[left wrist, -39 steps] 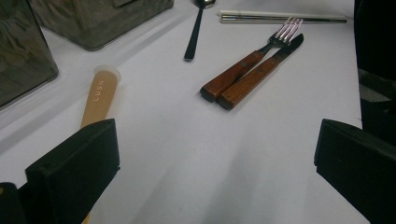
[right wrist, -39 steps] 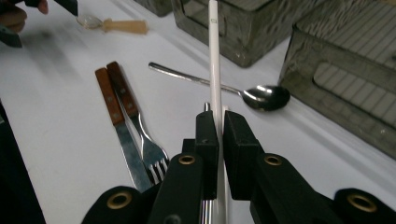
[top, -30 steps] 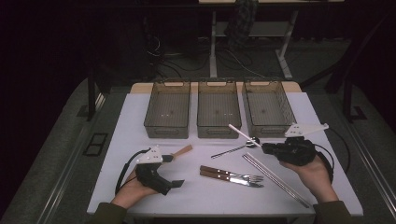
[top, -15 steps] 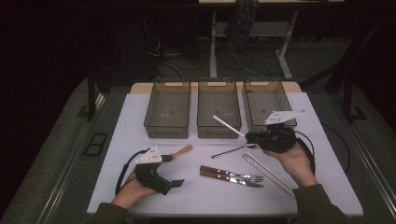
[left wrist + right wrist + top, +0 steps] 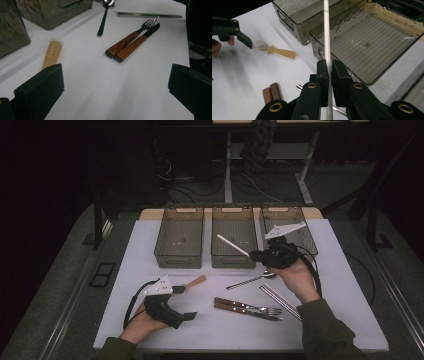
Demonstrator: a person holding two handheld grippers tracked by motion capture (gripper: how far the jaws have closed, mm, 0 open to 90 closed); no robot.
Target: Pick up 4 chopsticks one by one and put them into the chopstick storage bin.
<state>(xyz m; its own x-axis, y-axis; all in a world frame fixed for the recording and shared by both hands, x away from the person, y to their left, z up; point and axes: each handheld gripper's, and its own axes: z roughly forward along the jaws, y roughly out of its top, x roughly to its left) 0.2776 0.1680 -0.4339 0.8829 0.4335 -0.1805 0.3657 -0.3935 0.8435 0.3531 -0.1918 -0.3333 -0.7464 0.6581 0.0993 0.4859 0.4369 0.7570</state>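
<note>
**Chopstick lifted toward the middle bin**

Left gripper rests on the table with jaws wide apart, empty, unmoved. White chopstick is clamped in the right gripper, which has risen from the table; it now hangs over the middle bin, probably ready for dropping.

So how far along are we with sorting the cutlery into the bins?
Nothing is binned yet: all three bins look empty. In hand: the right gripper is shut on a white chopstick, held over the middle bin. Left on the table: spoon, fork, knife, metal chopsticks and the tan-handled utensil by the open left gripper.
</note>
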